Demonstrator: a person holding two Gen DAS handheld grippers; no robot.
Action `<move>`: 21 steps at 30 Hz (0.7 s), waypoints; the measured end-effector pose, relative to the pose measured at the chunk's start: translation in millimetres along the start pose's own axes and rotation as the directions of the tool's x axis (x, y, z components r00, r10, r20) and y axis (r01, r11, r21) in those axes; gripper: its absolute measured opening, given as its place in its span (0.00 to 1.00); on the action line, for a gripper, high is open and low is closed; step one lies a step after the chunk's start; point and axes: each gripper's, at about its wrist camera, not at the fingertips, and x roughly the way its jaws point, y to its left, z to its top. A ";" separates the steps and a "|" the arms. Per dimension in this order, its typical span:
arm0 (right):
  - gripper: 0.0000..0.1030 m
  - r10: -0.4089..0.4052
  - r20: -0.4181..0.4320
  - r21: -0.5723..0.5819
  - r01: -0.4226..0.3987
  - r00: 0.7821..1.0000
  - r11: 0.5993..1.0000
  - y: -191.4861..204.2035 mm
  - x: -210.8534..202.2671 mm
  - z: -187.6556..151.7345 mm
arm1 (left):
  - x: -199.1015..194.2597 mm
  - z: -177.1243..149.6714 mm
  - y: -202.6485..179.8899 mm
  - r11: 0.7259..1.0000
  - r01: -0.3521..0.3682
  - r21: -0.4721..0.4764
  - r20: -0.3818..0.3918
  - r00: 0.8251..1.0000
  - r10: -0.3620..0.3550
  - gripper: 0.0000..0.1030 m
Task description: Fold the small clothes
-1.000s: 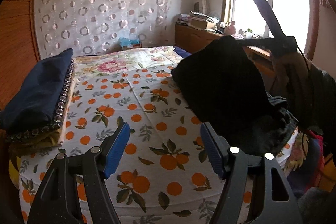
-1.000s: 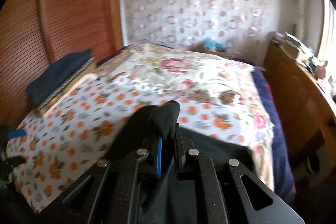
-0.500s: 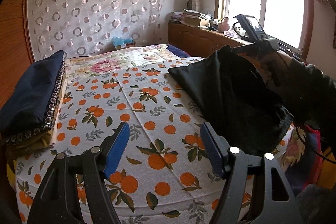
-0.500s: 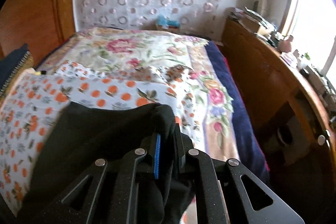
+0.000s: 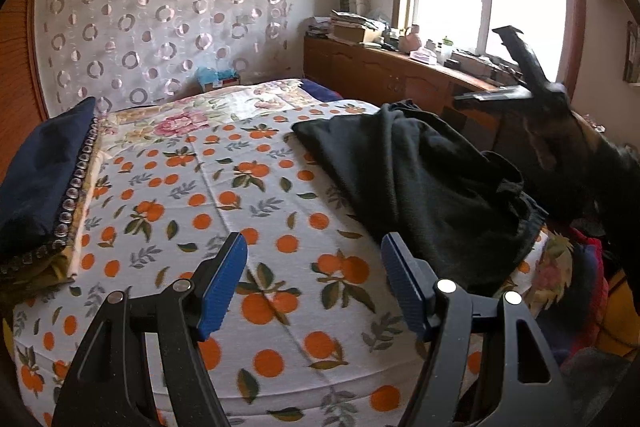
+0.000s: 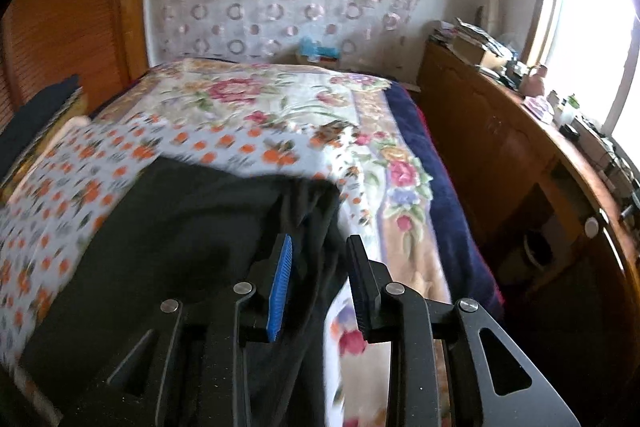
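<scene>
A black garment [image 5: 424, 183] lies crumpled on the right side of the bed with the orange-print sheet [image 5: 224, 203]. My left gripper [image 5: 314, 283] is open and empty, hovering over the sheet left of the garment. My right gripper [image 6: 318, 287] is open, its fingers standing apart around a fold of the black garment [image 6: 180, 227], which lies slack on the bed. The right gripper also shows in the left wrist view [image 5: 516, 87], above the garment's far edge.
A stack of folded dark blue and yellow cloth [image 5: 40, 179] sits on the bed's left side. A wooden cabinet [image 6: 512, 163] with clutter runs along the right wall under the window. More clothes [image 5: 588, 279] pile off the bed's right edge.
My right gripper has opened and let go of the black garment, which has dropped onto the bed. My left gripper has stayed open and nearly still.
</scene>
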 end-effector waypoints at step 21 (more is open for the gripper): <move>0.29 0.046 0.007 0.039 -0.046 0.999 0.998 51.7 -52.0 -104.2 | 24.0 -6.8 -32.3 0.999 0.044 0.009 -0.057 0.997 -0.044 0.69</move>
